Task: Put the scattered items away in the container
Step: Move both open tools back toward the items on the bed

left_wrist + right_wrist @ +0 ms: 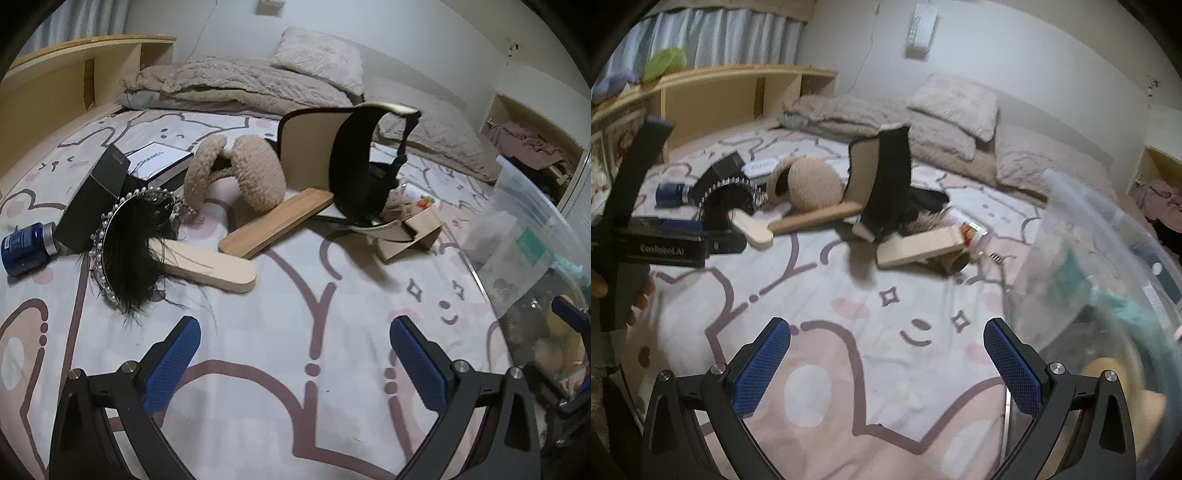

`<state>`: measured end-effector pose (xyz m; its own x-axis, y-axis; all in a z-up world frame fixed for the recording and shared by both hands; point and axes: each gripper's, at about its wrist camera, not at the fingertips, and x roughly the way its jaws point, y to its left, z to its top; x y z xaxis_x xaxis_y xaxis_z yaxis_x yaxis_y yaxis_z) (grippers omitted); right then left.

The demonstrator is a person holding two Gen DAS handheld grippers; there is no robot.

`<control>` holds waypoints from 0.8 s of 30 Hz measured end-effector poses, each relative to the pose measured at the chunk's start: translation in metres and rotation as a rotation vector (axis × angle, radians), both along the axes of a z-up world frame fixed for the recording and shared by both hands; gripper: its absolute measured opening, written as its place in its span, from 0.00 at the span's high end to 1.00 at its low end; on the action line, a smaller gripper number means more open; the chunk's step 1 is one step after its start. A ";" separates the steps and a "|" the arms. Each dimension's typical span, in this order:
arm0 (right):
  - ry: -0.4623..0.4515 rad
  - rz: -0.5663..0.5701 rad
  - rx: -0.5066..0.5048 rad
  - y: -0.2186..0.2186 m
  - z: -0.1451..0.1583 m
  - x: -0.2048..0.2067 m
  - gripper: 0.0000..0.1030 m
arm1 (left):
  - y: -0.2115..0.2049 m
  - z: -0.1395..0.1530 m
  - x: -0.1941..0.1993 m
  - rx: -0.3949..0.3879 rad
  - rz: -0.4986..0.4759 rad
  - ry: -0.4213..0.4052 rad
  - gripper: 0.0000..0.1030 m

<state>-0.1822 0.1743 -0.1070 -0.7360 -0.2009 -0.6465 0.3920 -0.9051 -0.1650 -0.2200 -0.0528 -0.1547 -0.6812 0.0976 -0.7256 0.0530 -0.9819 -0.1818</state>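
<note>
Scattered on the patterned bedsheet are a blue bottle point(26, 247) point(670, 194), a black box point(94, 206), a pearl headband with black feathers point(133, 251) point(727, 203), fluffy beige earmuffs point(236, 173) point(809, 181), two wooden boards point(280, 221) point(816, 218), a black-and-beige cap-like item point(354, 166) point(882, 184) and a cardboard box point(410, 232) point(916, 247). The clear plastic container point(535, 236) point(1108, 277) stands at the right with several things inside. My left gripper point(295, 350) hovers open over bare sheet, short of the headband. My right gripper point(886, 354) is open and empty beside the container's wall.
A white box point(159, 162) lies behind the black one. Folded blankets and pillows point(258, 77) line the far wall, and a wooden headboard shelf point(74, 74) runs along the left. A hand point(639, 295) holds the left gripper's body at the left edge of the right wrist view.
</note>
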 end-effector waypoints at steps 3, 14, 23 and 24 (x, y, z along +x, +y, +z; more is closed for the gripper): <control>-0.040 0.010 0.008 -0.006 -0.018 -0.007 0.00 | -0.004 -0.008 -0.003 -0.009 0.011 -0.019 0.00; -0.178 0.058 0.091 -0.022 -0.069 -0.029 0.00 | -0.024 -0.041 -0.013 0.014 0.128 -0.106 0.00; -0.257 0.065 0.095 -0.027 -0.095 -0.049 0.00 | -0.032 -0.053 -0.039 0.043 0.232 -0.140 0.00; -0.282 0.064 0.079 -0.024 -0.098 -0.052 0.00 | -0.033 -0.054 -0.042 0.053 0.243 -0.147 0.00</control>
<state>-0.2339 0.1499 -0.2050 -0.5125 -0.1821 -0.8392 0.4878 -0.8660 -0.1100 -0.2623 -0.0862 -0.2091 -0.5775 -0.0159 -0.8163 0.3155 -0.9265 -0.2052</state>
